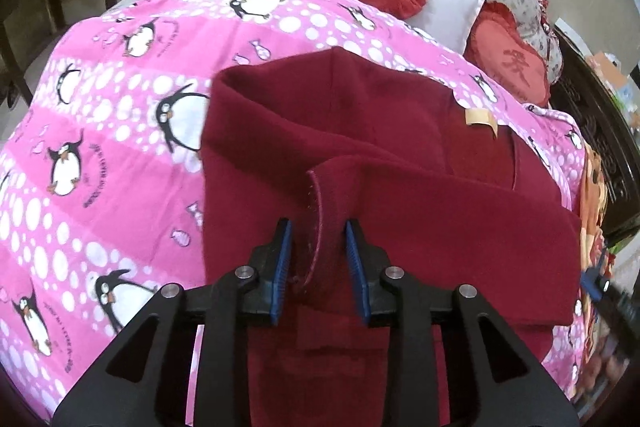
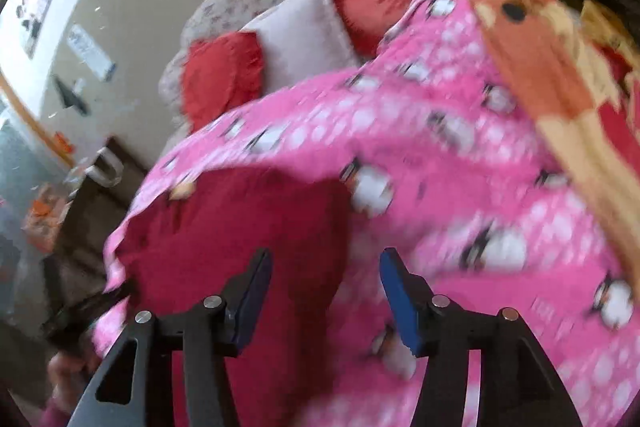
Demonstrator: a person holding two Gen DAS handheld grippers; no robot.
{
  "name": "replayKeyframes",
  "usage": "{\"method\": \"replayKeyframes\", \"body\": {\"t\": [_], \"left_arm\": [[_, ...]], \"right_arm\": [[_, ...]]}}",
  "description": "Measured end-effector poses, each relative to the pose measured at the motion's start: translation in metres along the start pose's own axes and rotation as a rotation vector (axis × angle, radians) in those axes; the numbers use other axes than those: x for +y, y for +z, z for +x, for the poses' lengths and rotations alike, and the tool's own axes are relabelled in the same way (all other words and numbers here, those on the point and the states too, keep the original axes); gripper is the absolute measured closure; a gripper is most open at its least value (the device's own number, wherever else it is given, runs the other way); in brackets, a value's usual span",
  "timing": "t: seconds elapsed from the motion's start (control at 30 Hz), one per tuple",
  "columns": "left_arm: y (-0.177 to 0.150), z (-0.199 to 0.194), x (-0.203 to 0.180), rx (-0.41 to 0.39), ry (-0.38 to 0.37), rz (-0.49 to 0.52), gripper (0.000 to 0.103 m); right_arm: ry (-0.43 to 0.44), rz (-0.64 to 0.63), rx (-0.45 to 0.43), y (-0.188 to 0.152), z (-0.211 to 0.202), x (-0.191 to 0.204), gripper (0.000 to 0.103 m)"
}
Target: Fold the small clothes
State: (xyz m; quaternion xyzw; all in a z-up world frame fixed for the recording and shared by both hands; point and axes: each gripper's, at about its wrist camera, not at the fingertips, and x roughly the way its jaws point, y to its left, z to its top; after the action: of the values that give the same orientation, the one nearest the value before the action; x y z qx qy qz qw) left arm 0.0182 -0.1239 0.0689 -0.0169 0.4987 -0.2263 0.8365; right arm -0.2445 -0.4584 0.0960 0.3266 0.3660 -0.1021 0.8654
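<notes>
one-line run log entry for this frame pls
task: fold small clothes | left gripper: pinching hem of maroon garment | right gripper: open, empty | surface: pink penguin blanket

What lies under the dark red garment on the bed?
The pink penguin blanket shows around the garment and runs beneath it. Whatever else lies below is covered. The left gripper straddles a raised hem.

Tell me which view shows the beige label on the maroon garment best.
The left wrist view: the beige label sits sharp and unobstructed on the maroon garment. The right wrist view is motion-blurred and shows only part of the garment; no label can be made out there.
</notes>
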Motion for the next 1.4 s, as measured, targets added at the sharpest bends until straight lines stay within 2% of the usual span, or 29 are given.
{"method": "replayKeyframes", "body": {"t": [0.1, 0.13, 0.17, 0.27, 0.3, 0.37, 0.6, 0.63, 0.67, 0.73, 0.83, 0.9, 0.93, 1.07, 1.23, 1.4], "left_arm": [[-0.008, -0.006, -0.005, -0.015, 0.014, 0.018, 0.076], [-0.011, -0.006, -0.007, -0.015, 0.018, 0.028, 0.076], [-0.014, -0.006, -0.009, -0.013, 0.026, 0.04, 0.076], [-0.02, -0.001, -0.014, -0.015, 0.065, 0.076, 0.076], [-0.022, 0.001, -0.015, -0.013, 0.078, 0.088, 0.076], [-0.025, 0.003, -0.015, -0.013, 0.089, 0.097, 0.076], [-0.024, -0.009, -0.016, -0.067, 0.114, 0.113, 0.076], [-0.023, -0.01, -0.016, -0.076, 0.12, 0.113, 0.076], [-0.022, -0.01, -0.016, -0.082, 0.123, 0.111, 0.076], [-0.018, -0.008, -0.016, -0.082, 0.123, 0.106, 0.076], [-0.014, 0.0, -0.016, -0.072, 0.13, 0.102, 0.076], [-0.013, 0.007, -0.017, -0.062, 0.14, 0.106, 0.076], [-0.011, 0.012, -0.017, -0.052, 0.147, 0.107, 0.076], [-0.01, 0.026, -0.017, -0.037, 0.161, 0.113, 0.073], [-0.008, 0.03, -0.016, -0.029, 0.158, 0.127, 0.071], [-0.016, 0.0, 0.003, -0.028, 0.088, 0.037, 0.071]], "right_arm": [[0.037, 0.0, 0.065, -0.021, 0.012, 0.003, 0.049], [0.023, -0.017, 0.076, -0.027, 0.017, 0.005, 0.061], [-0.014, -0.044, 0.074, -0.029, 0.02, 0.007, 0.08], [-0.18, -0.117, 0.036, -0.038, 0.019, 0.008, 0.09], [-0.203, -0.107, 0.048, -0.039, 0.023, 0.005, 0.09], [-0.192, -0.083, 0.053, -0.04, 0.022, 0.001, 0.09], [-0.182, -0.08, -0.029, -0.026, -0.016, 0.016, 0.086], [-0.159, -0.096, -0.043, -0.024, -0.018, 0.025, 0.078], [-0.143, -0.106, -0.049, -0.022, -0.017, 0.031, 0.061], [-0.108, -0.152, -0.065, -0.018, -0.012, 0.051, 0.048], [-0.137, -0.245, -0.059, -0.015, 0.006, 0.075, 0.049], [-0.177, -0.279, -0.064, -0.01, 0.019, 0.084, 0.059], [-0.198, -0.279, -0.055, -0.007, 0.028, 0.085, 0.063], [-0.27, -0.244, 0.012, 0.003, 0.063, 0.071, 0.063], [-0.179, -0.142, 0.026, 0.01, 0.062, 0.047, 0.06], [-0.178, -0.169, 0.006, -0.006, 0.023, 0.054, 0.06]]}}
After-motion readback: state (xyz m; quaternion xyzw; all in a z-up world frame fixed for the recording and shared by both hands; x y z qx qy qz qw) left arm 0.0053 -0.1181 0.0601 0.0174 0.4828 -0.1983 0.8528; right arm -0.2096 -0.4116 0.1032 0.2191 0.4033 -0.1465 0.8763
